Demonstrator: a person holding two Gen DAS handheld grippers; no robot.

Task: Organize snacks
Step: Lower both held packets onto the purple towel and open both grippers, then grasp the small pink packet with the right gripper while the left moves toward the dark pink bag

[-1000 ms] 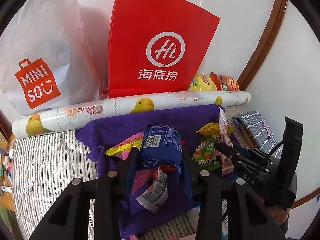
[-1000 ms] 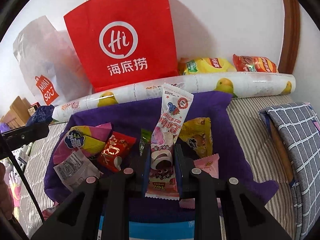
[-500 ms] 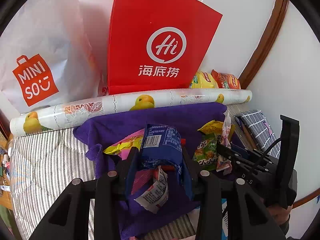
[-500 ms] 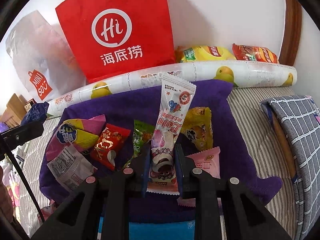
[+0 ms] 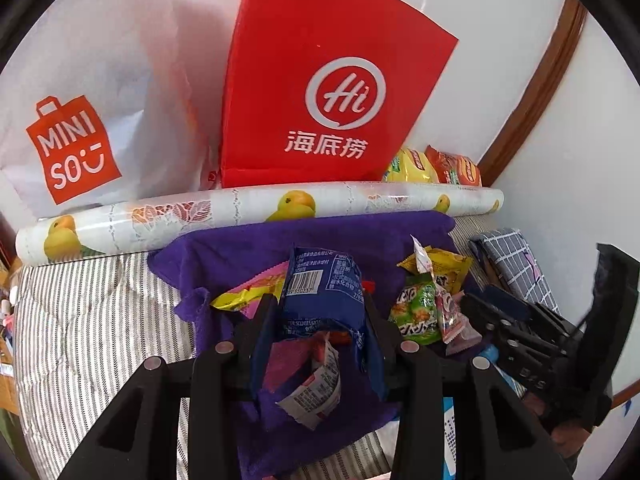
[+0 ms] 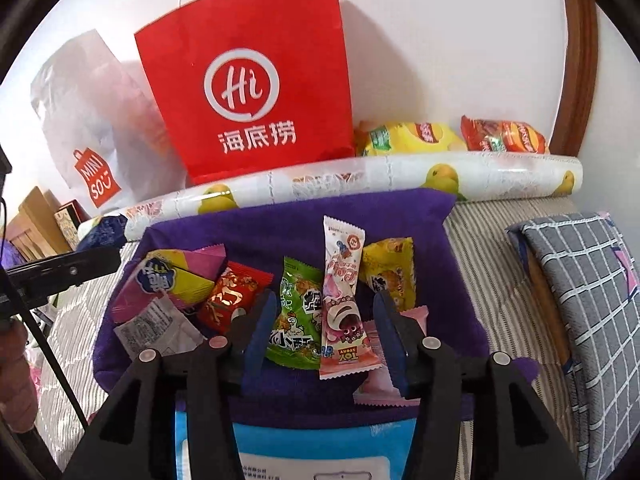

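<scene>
Right wrist view shows a striped mattress [image 6: 492,240] with a red paper bag [image 6: 248,76] propped against the wall, likely the place snacks go. In front of the bag lies a purple towel [image 6: 400,216], spread as a sorting surface so the small packets stay together. On the towel sit a green snack packet [image 6: 294,320], a red packet [image 6: 232,296] and a yellow packet [image 6: 390,270], laid flat in a loose row. The right gripper [image 6: 322,332] hovers over the row with its jaws opening; a long pink-and-white candy stick [image 6: 342,300] lies between them, clear of both pads, apparently just set down beside the green packet. Left wrist view shows the left gripper [image 5: 320,320] clamped narrowly on a blue snack packet [image 5: 320,292], held barcode up above the towel's near edge, probably waiting its turn for a spot.
</scene>
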